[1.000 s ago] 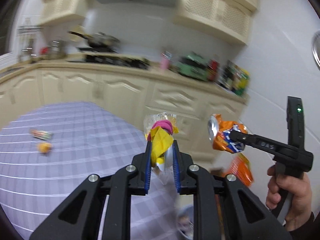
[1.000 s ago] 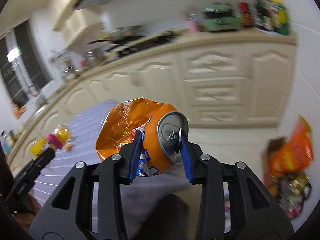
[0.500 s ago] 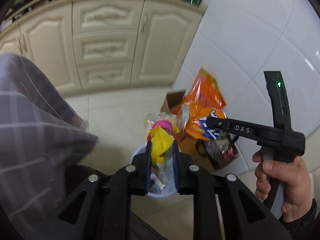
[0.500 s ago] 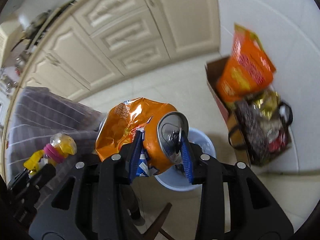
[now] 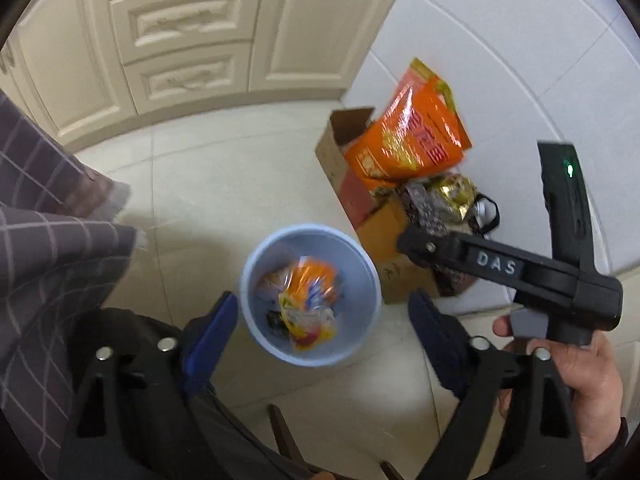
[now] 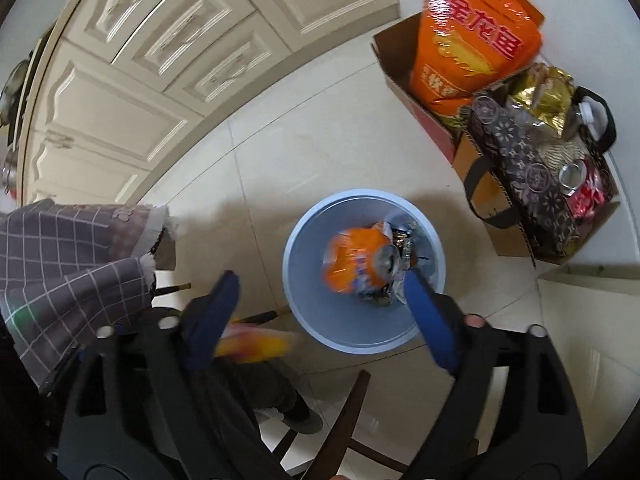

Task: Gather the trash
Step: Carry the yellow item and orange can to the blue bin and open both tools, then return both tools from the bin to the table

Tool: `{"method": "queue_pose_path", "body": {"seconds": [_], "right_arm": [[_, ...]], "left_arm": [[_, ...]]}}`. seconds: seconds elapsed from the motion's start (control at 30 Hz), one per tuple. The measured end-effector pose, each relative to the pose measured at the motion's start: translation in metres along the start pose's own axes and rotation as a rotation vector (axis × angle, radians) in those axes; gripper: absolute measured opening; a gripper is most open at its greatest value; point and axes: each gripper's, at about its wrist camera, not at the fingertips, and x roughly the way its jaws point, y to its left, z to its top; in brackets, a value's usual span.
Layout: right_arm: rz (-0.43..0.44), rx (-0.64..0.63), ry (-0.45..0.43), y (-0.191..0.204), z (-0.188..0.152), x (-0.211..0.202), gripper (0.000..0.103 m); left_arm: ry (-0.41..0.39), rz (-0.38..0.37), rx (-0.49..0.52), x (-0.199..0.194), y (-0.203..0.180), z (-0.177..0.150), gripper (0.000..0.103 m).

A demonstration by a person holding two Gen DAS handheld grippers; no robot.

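Observation:
A light blue bin [image 5: 250, 276] [image 6: 296, 240] stands on the tiled floor below both grippers. My left gripper [image 5: 320, 320] points down over it, its jaws opening wide with nothing pressed between the pads. A blurred yellow and pink wrapper [image 5: 306, 322] is inside the bin's outline. My right gripper [image 6: 320, 304] [image 5: 416, 244] also hangs over the bin with its jaws opening. The crushed orange can and orange wrapper [image 6: 358, 260] [image 5: 312, 280] are loose within the bin's mouth, blurred. A yellow blur [image 6: 256, 344] shows beside the right gripper's left finger; I cannot tell what it is.
A cardboard box [image 6: 400, 60] with an orange bag [image 6: 472, 40] and a dark patterned bag [image 6: 528, 184] stands right of the bin by the white wall. Cream cabinets [image 5: 180, 40] are behind. A checked tablecloth [image 5: 48, 260] hangs at left. Chair legs [image 6: 344, 420] and a shoe [image 6: 300, 416] are below.
Both grippers swung down from table height to above the bin. Both jaws went from shut on trash to wide open, and the wrapper, can and orange bag left them.

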Motion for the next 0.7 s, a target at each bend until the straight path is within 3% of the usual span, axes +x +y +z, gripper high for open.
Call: {"method": "queue_pose_path", "body": {"seconds": [0.07,0.33,0.7], "right_arm": [[-0.012,-0.004,-0.015,0.001,0.001,-0.004,0.093],[-0.004,-0.039,-0.064,0.021,0.005,-0.025,0.095],[0.038,-0.121,-0.151,0.066,0.004,-0.073,0.095]], "left_arm": [[-0.003,0.004,-0.007,-0.004,0.004,0.000,0.087],[-0.097,0.027,-0.044,-0.043,0.008,0.004,0.089],[-0.303,0.043,-0.008,-0.133,-0.010,0.010,0.091]]}}
